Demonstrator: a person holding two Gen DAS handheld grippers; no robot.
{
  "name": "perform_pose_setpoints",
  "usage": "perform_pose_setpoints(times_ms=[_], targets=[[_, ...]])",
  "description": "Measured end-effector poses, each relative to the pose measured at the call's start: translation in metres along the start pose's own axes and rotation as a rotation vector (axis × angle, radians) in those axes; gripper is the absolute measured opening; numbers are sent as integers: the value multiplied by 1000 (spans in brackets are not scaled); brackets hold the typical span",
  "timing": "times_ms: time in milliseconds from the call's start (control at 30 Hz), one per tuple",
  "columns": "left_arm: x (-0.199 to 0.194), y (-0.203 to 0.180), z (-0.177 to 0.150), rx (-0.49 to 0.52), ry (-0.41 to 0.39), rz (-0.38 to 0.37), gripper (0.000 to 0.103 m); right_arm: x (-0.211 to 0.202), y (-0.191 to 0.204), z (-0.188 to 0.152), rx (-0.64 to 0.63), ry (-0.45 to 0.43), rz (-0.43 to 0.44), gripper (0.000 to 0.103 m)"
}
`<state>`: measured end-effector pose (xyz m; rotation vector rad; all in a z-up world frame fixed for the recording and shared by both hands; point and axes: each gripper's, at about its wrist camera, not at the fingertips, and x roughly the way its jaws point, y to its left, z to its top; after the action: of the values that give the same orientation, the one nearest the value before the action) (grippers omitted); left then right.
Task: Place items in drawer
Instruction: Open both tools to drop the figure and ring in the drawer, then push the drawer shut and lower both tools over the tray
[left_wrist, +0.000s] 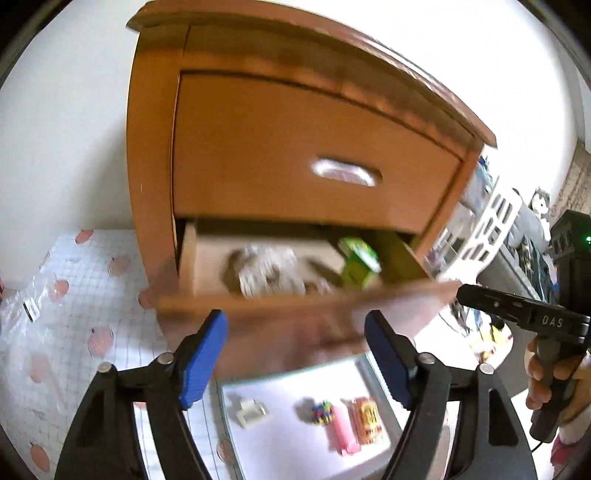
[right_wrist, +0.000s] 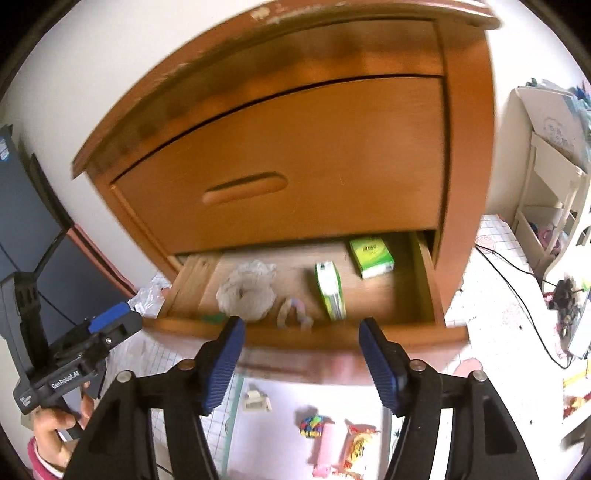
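Wooden cabinet (right_wrist: 295, 147) filling frame centre; lower drawer (right_wrist: 303, 332) pulled out, holding cloth (right_wrist: 245, 291) and green boxes (right_wrist: 371, 256). Both claws, left (left_wrist: 295, 354) and right (right_wrist: 301, 360), spread and empty. Best reach down squarely to snack (right_wrist: 356, 448) and clip (right_wrist: 256, 400) on white sheet (right_wrist: 280, 443), bottom centre. Grid-patterned floor (left_wrist: 74, 314) at left, cluttered shelves (right_wrist: 546, 184) at right.

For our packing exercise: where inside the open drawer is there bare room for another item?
Bare wood lies right of the upright green pack, in front of the green tissue packet, up to the drawer's right wall. The left half is crowded: grey scrunchie and purple clip.
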<state>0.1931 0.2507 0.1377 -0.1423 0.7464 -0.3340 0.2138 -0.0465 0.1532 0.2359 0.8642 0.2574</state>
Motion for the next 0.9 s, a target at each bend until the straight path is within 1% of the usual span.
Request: perform_pose_setpoints(times_ms=[100,167,233,267,367,400,433,500,633,800,900], targets=[[14,-4,-35,-11,72,-21,80,-3,-7,-31,11,13,9,77],[24,-4,-57,-28,118,-31,81,6,-13,-51,22,48,1,79],[42,-1,-78,-60,184,-19,82,20,-23,-73,56,94,-3,86],[51,1,-88,-74,208,-16,82,27,-28,-83,70,114,-8,88],[75,3,-112,-76,249,23,82,52,-38,-109,91,181,-37,89],[83,3,-119,-75,257,29,82,63,-41,-118,87,210,-47,91],[89,3,-124,-78,264,31,82,68,-42,-125,84,228,-53,95],[106,5,-134,-108,294,30,82,86,-46,-139,81,282,-62,98],[134,5,-150,-142,347,23,82,114,-51,-160,56,353,-96,98],[165,-5,-155,-151,402,-1,82,148,-63,-183,61,449,-131,98],[183,-10,-154,-156,431,-2,82,162,-70,-190,76,487,-147,98]])
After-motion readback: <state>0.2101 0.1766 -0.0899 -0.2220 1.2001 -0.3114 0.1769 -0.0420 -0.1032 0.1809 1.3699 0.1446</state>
